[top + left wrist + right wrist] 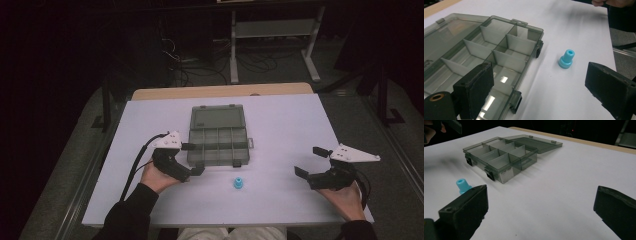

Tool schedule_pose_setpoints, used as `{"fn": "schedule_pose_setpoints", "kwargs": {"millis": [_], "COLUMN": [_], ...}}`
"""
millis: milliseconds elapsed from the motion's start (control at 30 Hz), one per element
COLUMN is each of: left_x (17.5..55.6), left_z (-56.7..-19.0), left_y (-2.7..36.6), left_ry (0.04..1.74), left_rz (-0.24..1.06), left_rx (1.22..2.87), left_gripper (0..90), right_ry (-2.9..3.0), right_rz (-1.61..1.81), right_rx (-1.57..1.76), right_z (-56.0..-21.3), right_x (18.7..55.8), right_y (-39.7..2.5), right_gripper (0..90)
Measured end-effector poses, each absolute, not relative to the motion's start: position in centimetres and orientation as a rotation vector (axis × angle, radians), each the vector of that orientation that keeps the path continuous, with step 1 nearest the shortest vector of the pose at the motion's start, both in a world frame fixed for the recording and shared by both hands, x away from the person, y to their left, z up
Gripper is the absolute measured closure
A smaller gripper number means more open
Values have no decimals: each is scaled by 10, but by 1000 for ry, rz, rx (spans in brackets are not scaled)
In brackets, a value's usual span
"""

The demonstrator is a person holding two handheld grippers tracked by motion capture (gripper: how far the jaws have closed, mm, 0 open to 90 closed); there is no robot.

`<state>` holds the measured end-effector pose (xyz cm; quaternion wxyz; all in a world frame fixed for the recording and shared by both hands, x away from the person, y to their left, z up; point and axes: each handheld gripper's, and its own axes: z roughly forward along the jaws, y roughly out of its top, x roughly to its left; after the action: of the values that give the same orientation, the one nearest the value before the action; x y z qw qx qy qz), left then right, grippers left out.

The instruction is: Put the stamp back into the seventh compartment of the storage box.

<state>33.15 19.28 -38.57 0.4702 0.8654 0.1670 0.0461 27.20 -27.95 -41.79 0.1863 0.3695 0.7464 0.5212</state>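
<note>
The white-topped counter [280, 135] carries a smoky grey clear-plastic compartment box [218, 141], its lid already swung flat open behind it and every compartment I can see bare. The small blue plastic stepped plug [238, 184] stands upright on the counter just in front of the box, apart from it and untouched, so I'd say the picking up and dropping in is all left to do. The left gripper [192, 159] sits at the box's front left corner, jaws spread around it, empty. The right gripper [310, 162] hovers well off to the right, jaws spread wide, holding nothing, pointing in toward the plug.
</note>
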Motion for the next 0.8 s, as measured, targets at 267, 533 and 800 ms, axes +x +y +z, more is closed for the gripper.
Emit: {"fn": "schedule_pose_setpoints", "kwargs": {"millis": [267, 533, 800], "left_x": [330, 327, 324], "left_z": [-391, -397, -404], "left_y": [174, 153, 134], "left_ry": [361, 303, 252], "left_rz": [93, 74, 49], "left_rx": [2168, 2221, 2266], "left_gripper": [84, 83, 84], "right_ry": [2092, 2091, 2095], "right_rz": [1469, 1471, 1465], "right_rx": [1041, 1039, 1033], "right_z": [-417, -417, -417], "right_x": [270, 270, 270], "right_y": [-281, -281, -280], "right_gripper": [0, 0, 0]}}
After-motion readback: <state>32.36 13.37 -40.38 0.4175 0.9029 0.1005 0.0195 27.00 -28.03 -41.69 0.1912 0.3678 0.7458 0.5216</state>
